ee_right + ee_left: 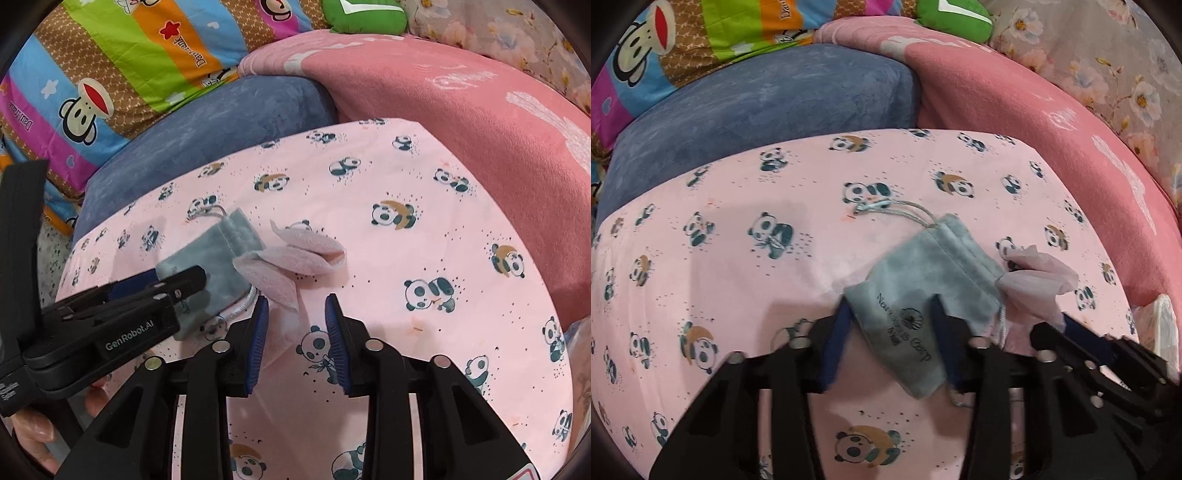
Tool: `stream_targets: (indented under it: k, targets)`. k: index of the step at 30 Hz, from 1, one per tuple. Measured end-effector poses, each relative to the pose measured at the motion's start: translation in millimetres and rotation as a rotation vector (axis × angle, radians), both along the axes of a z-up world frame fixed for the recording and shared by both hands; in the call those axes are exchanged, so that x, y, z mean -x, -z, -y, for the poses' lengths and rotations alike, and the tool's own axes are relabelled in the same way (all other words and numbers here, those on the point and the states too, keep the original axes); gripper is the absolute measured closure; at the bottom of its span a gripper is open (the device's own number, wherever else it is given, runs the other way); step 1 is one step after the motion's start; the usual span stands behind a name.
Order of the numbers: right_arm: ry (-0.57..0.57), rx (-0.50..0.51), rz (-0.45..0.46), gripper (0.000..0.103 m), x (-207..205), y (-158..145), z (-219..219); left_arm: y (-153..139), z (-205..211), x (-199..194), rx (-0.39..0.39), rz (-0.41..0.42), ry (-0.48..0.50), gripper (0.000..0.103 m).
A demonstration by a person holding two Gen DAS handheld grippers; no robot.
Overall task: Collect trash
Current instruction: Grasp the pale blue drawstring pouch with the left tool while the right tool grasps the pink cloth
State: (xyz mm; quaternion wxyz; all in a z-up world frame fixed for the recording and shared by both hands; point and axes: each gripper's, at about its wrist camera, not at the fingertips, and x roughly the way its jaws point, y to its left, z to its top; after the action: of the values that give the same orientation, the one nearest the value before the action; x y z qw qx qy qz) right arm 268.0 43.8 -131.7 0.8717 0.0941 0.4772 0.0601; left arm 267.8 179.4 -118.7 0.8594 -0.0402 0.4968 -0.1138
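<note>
Two grippers, both released: left gripper (892, 314) straddles the grey pouch (923, 280); right gripper (297, 314) beside it should close squarely over the pink tissue (295, 258).

Black angular plastic on the left gripper (891, 314) and right gripper (296, 308), with round silver screws along the linkages. Ribbed dark-blue pads (258, 339) lining the fingers; white "GenRobot.AI" lettering on one side.
</note>
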Motion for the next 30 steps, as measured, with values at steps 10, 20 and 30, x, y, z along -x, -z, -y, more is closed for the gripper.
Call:
stream_targets:
  k: [10,20,30]
  targets:
    - [0.022,-0.012,0.025,0.1,19,-4,8,-21,15,20,0.035,0.019,0.045,0.098]
    - [0.084,-0.048,0.172,0.1,61,-71,35,-88,44,54,0.057,0.136,0.105,0.098]
    - [0.175,-0.065,0.311,0.1,114,-141,83,-144,97,97,0.063,0.242,0.208,0.098]
